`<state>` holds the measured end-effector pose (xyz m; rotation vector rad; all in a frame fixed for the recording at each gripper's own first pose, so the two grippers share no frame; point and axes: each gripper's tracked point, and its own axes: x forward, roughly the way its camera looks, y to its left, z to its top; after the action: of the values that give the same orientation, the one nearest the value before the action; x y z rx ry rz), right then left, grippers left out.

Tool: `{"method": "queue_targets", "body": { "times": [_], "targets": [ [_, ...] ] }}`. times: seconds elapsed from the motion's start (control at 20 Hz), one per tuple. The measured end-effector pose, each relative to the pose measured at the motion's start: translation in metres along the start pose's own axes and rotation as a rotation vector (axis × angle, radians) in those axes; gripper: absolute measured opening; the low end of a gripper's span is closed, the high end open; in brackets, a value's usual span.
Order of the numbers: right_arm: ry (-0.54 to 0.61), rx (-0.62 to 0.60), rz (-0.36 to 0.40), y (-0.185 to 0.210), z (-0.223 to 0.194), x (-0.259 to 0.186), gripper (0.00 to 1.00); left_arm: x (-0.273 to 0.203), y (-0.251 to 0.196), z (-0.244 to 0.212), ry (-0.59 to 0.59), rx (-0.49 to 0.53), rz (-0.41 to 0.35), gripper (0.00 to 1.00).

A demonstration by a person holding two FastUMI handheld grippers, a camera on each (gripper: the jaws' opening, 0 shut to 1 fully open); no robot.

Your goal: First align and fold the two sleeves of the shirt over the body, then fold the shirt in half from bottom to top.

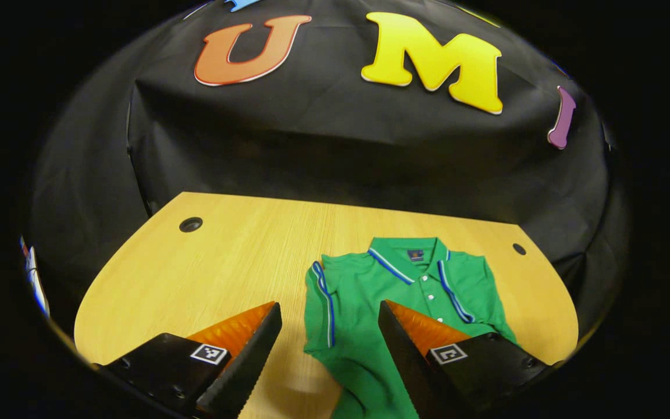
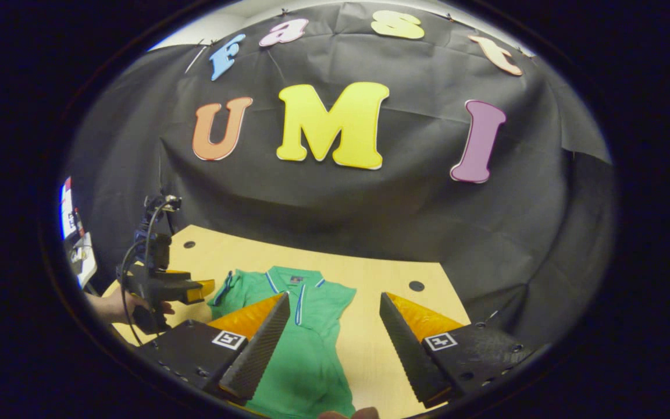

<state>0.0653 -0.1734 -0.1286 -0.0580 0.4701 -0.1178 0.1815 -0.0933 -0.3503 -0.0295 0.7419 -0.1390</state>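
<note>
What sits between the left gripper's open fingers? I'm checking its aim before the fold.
In the left gripper view, the green shirt's folded sleeve and bare table lie between the left gripper's fingers.

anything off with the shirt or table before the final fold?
Slightly. The green shirt lies face up on the table with both sleeves already folded in, but the body below the collar is rumpled and skews sideways. Both grippers hover open above it. No spill or damage shows.
</note>
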Motion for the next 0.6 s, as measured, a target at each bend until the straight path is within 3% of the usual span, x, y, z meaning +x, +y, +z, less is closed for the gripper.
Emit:
{"method": "queue_targets", "body": {
  "times": [0.35, 0.6],
  "targets": [
    [0.099, 0.03, 0.017, 0.01, -0.025, 0.012, 0.95, 0.048, 0.02, -0.027, 0.088, 0.032, 0.039, 1.0],
    [0.153, 0.055, 0.011, 0.01, -0.04, 0.024, 0.95, 0.063, 0.021, -0.046, 0.141, 0.014, 0.026, 1.0]
  ]
}}
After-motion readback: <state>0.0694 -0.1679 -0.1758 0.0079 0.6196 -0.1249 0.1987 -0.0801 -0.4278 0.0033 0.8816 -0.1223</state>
